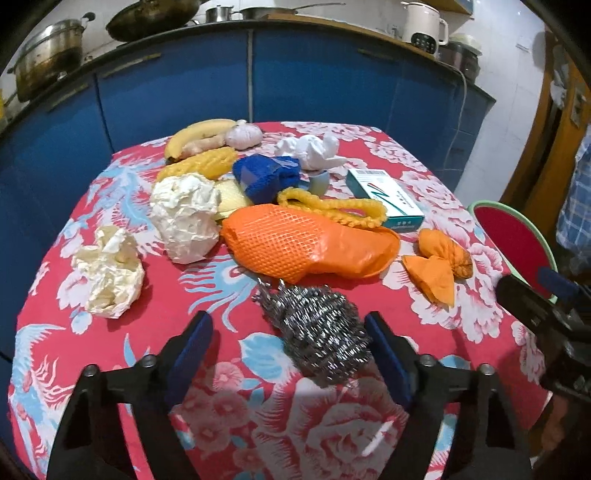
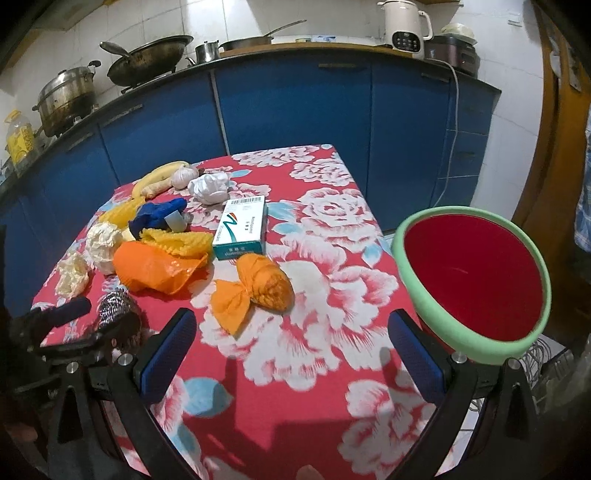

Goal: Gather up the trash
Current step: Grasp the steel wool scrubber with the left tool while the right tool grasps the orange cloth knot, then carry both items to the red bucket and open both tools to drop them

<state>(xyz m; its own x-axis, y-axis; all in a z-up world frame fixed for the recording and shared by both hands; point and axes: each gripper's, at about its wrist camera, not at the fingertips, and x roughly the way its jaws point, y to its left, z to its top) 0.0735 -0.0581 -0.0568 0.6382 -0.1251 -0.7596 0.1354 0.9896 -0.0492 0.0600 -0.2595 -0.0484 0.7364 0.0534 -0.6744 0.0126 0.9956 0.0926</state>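
My left gripper [image 1: 288, 325] is open, its jaws on either side of a steel scouring pad [image 1: 317, 332] on the red floral tablecloth [image 1: 221, 406]. Behind the pad lie an orange net bag [image 1: 295, 251], crumpled white paper [image 1: 184, 218], a yellowish paper wad [image 1: 110, 273], a blue net [image 1: 266, 177] and a teal box [image 1: 384, 195]. My right gripper [image 2: 291, 328] is open and empty over the cloth, just short of a tied orange wrapper [image 2: 258, 288]. A red bowl with a green rim [image 2: 469, 280] stands off the table's right edge.
A banana [image 1: 199, 136], ginger, garlic [image 1: 243, 134], a corn-like yellow piece [image 1: 199, 166] and white crumpled paper [image 1: 314, 149] lie at the table's far side. Blue kitchen cabinets [image 2: 295, 110] with pots and a kettle [image 2: 406, 29] stand behind.
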